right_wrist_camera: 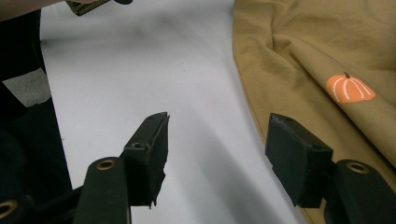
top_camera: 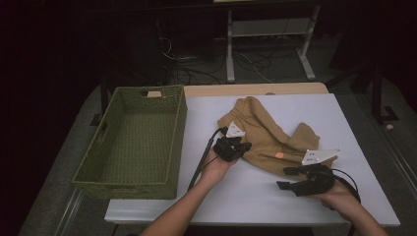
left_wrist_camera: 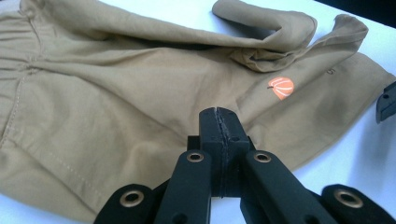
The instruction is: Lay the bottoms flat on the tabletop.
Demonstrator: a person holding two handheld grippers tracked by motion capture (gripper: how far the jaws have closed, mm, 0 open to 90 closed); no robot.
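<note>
Tan trousers [top_camera: 265,130] with a small orange pumpkin patch [top_camera: 279,155] lie crumpled on the white table [top_camera: 275,201], right of centre. My left gripper [top_camera: 247,146] hovers over their near-left edge, and the left gripper view shows its jaws [left_wrist_camera: 219,114] pressed together with no cloth visible between them, the trousers [left_wrist_camera: 116,107] and patch [left_wrist_camera: 281,87] spread beyond. My right gripper [top_camera: 286,178] sits near the front edge by the trousers' hem. In the right gripper view its jaws [right_wrist_camera: 217,119] stand apart over bare table, with the trousers [right_wrist_camera: 289,51] and pumpkin patch [right_wrist_camera: 349,88] to their right.
A green woven basket [top_camera: 181,128] with nothing inside takes up the table's left side. Beyond the table's far edge are the legs of a white stand [top_camera: 230,54] and loose cables on the dark floor. Bare white table [right_wrist_camera: 140,60] lies between the basket and the trousers.
</note>
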